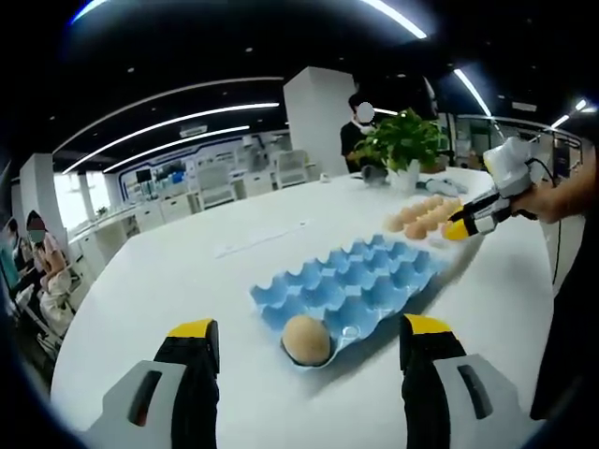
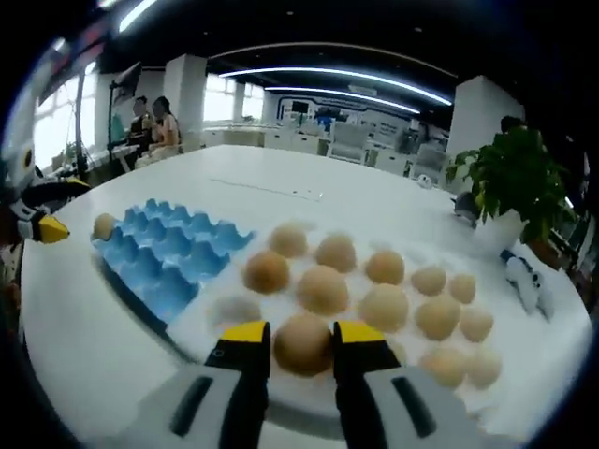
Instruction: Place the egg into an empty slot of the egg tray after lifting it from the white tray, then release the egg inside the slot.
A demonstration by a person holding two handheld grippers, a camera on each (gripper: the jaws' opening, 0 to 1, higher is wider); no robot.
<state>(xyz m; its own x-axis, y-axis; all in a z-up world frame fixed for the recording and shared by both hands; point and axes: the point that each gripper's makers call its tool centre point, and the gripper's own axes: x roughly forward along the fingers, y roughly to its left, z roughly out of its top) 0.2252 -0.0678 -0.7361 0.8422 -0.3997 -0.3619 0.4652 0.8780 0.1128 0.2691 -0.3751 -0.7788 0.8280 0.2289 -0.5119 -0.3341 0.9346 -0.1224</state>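
Right claw [image 2: 301, 348] pinching round tan egg [image 2: 302, 342] over shallow white tray [image 2: 229, 309], among other eggs. Left claw [image 1: 312, 340] spread wide near blue moulded egg tray [image 1: 360, 281] on white bench [image 1: 187, 271], one egg [image 1: 306, 339] in nearest slot.

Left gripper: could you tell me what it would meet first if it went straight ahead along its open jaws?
Probably the egg in the near corner slot of the blue egg tray, which lies between the left gripper's open jaws. Depth is unclear, so it might pass just above.
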